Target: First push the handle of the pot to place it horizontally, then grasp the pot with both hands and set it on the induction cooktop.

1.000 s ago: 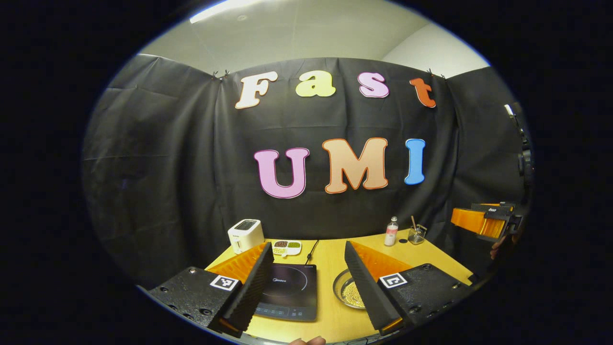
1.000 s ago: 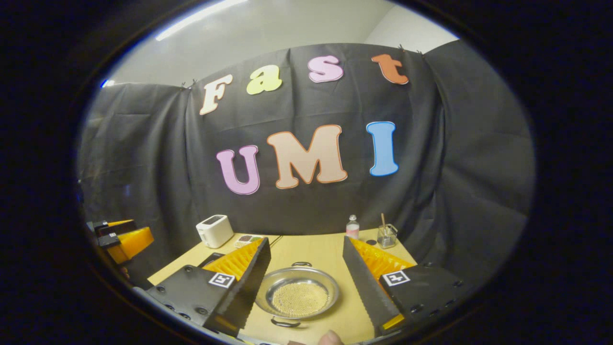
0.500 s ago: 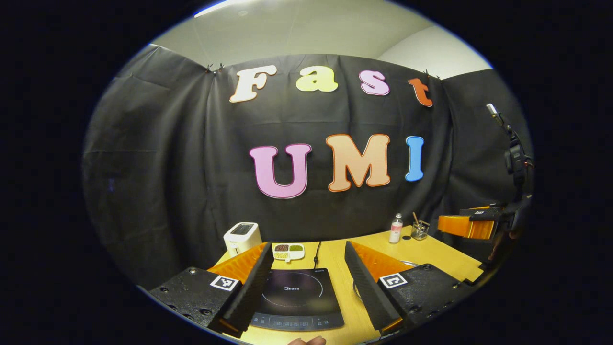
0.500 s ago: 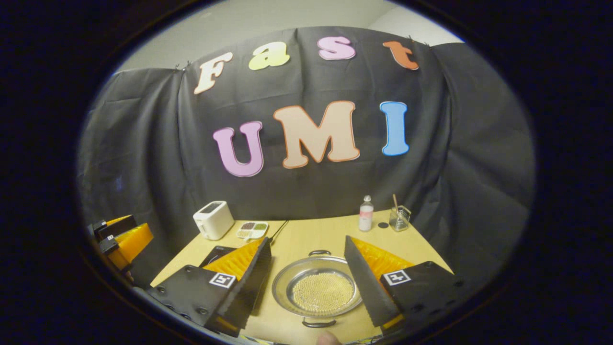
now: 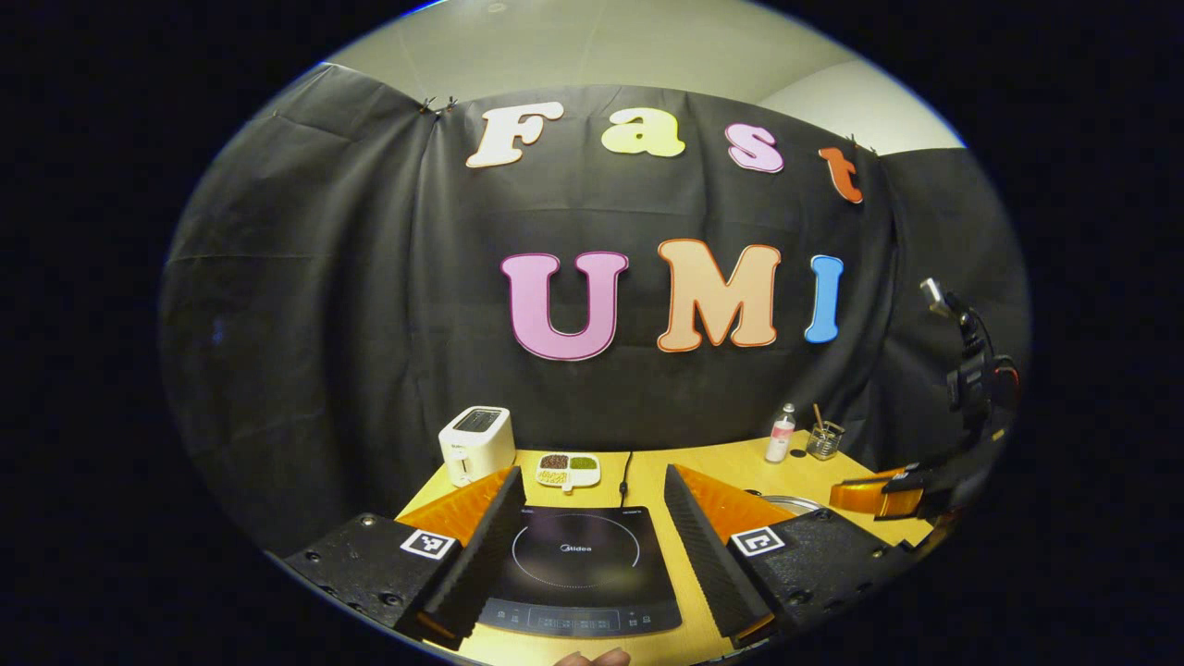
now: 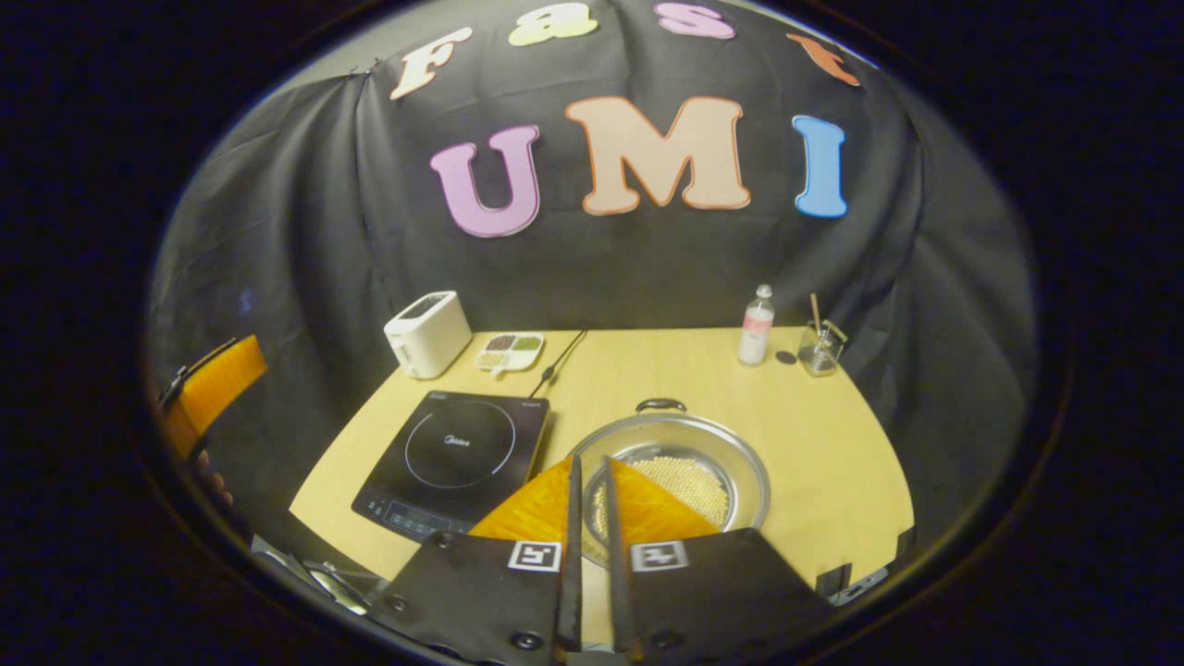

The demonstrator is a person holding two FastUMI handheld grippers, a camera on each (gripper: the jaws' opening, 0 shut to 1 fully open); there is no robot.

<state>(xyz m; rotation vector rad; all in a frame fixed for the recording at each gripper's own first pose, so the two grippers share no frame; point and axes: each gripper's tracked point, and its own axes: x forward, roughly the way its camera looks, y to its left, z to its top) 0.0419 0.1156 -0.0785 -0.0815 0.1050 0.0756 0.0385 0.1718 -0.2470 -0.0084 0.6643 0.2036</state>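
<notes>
Sitting right of the black glass induction cooktop [image 6: 450,453], the steel pot of yellow beads [image 6: 680,472] awaits its handle push: right gripper [image 6: 590,504] nearly closed and empty above its near rim, left gripper [image 5: 585,536] wide apart.

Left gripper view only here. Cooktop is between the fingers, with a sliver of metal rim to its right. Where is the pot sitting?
Observer: In the right gripper view the pot stands on the table just right of the induction cooktop, not on it.
Operator: Which way do the handles point?
Observer: One handle points toward the back wall, so it is not yet horizontal. The near side of the pot is hidden behind the right gripper, whose jaws are almost together.
</notes>
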